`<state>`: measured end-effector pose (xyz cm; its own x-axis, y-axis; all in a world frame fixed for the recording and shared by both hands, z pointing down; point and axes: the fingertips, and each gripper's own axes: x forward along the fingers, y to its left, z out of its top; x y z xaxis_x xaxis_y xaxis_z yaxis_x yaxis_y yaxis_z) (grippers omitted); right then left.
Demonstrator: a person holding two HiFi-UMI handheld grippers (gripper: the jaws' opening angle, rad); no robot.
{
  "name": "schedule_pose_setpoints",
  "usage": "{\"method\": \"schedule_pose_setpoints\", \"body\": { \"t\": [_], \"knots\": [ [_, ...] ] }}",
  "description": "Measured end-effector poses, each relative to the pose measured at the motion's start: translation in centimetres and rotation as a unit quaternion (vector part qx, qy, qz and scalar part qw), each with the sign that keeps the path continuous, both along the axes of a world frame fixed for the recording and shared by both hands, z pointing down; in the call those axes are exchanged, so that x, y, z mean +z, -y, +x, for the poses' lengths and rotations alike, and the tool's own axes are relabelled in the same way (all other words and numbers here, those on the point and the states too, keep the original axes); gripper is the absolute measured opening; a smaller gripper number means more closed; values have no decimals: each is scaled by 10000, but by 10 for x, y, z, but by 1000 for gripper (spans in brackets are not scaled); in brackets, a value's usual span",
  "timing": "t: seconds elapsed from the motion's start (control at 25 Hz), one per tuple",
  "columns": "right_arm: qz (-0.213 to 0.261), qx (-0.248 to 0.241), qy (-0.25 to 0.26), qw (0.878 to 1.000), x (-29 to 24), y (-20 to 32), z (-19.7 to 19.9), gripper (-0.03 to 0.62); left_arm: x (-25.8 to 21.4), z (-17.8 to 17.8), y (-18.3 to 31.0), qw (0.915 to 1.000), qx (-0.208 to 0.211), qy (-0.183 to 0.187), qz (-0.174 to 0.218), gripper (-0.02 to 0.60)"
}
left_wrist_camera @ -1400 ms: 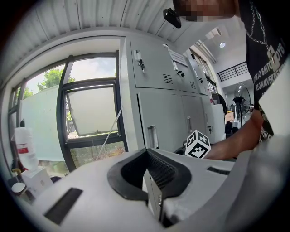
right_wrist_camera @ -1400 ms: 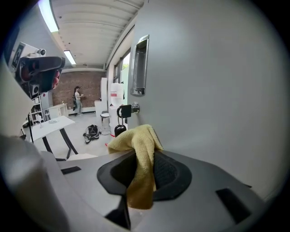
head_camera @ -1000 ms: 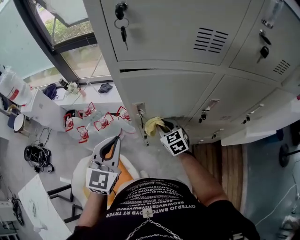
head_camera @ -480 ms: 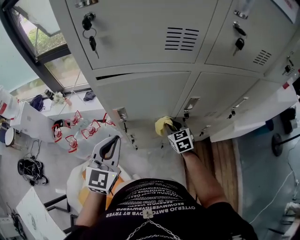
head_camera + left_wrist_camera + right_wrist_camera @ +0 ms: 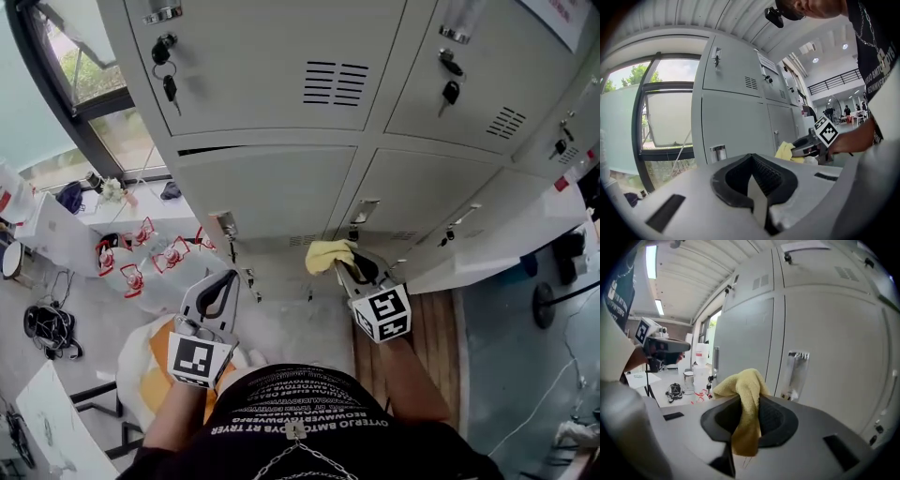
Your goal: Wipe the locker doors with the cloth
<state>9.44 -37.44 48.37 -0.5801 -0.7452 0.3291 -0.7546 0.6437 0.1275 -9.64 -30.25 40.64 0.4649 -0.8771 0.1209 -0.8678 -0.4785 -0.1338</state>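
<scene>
Yellow cloth (image 5: 330,255), one piece only, is pinched in the right hand-held gripper (image 5: 343,265). Its jaws are closed on a fold, and the rest bunches over the jaw tips and hangs down between them. The cloth sits in front of the second row of doors (image 5: 267,192), near the seam between the left door and its neighbour (whether it touches the metal cannot be told).

Two hand-held grippers are in view. The left hand-held gripper (image 5: 226,279) has its jaws pressed together with nothing between them. It is held low, out from the lockers (image 5: 281,37) and well apart from the cloth.

Three columns of grey lockers show in the head view. Six doors can be counted in the upper two rows, and those below are too foreshortened to count. Two keys (image 5: 169,86) hang from locks in the upper row, and two vents (image 5: 336,82) are cut into its doors.

At the left edge the lockers meet a dark-framed window (image 5: 84,103). The floor (image 5: 291,319) between the grippers and the lockers is bare. To the left lie red-and-white clutter (image 5: 131,272) and black cables (image 5: 47,328). A wooden strip (image 5: 441,328) runs along the floor on the right.
</scene>
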Motion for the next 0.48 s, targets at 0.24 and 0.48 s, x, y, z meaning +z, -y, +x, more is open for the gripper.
{"method": "schedule_pose_setpoints", "body": {
  "t": [0.24,0.48],
  "knots": [
    [535,-6,286,9982,-69,-35,31,77,-23,4,-16,9993,-276,-7,255,-5],
    [596,-153,362,9975,-85,-59,55,77,-14,-4,-36,9968,-754,240,120,-5]
  ]
}}
